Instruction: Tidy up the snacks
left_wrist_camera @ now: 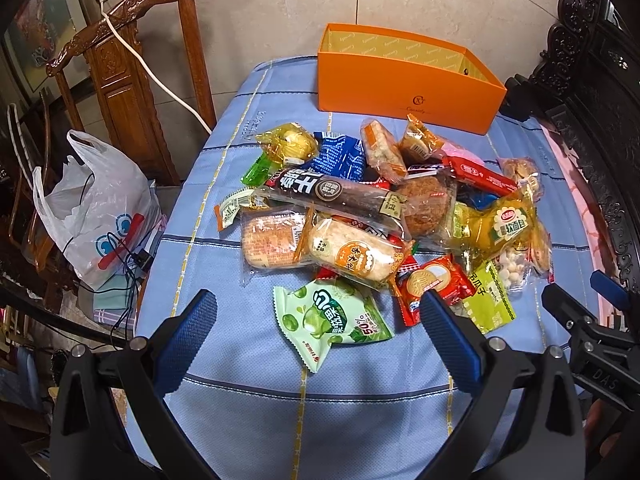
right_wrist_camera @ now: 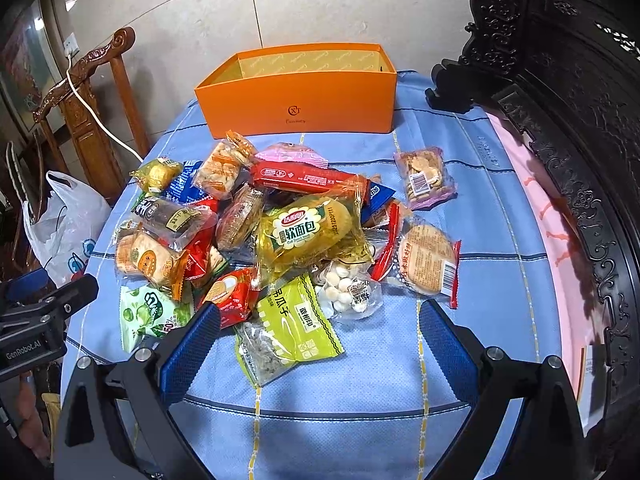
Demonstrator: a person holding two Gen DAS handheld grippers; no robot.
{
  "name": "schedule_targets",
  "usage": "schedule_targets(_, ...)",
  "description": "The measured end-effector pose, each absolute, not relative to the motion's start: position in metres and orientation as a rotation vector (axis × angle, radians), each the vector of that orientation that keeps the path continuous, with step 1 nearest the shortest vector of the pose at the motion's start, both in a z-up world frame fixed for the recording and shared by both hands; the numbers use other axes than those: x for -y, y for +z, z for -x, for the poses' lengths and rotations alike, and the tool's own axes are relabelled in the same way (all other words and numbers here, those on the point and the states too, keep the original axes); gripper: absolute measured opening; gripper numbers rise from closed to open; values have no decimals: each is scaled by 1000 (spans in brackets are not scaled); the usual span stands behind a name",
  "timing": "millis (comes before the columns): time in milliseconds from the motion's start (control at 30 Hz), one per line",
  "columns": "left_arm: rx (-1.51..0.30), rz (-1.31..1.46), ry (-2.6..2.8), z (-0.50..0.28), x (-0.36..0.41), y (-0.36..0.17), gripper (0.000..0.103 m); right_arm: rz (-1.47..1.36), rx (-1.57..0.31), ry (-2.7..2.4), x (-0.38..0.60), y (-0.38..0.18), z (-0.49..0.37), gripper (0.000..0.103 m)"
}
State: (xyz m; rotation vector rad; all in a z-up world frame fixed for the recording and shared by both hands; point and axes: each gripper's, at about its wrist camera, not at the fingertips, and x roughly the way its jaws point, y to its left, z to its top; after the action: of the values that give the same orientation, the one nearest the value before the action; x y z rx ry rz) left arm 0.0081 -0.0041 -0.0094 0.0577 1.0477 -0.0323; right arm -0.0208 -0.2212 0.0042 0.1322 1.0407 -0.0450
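A blue checked tablecloth (left_wrist_camera: 224, 184) covers the table; at its far edge stands an open orange cardboard box (right_wrist_camera: 304, 108). Nearer lies the heap of wrapped snack packets (right_wrist_camera: 280, 232). The left gripper (left_wrist_camera: 318, 320) and right gripper (right_wrist_camera: 320, 330) hover near it, both spread wide, holding nothing.

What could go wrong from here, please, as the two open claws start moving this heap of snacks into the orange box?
1. The snacks overlap: pulling the yellow bread packet may drag the clear bag of white candies tucked under its edge.
2. The orange box looks light and empty, so a packet pushed against its wall might shift it.
3. The left claw and right claw hover close together, so they could collide.
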Motion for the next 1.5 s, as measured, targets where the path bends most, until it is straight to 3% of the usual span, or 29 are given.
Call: schedule_targets(1500, -1058, -39, -37, -8, 1, -13, 99, -126, -1053, -49, 220, 3, 23, 99)
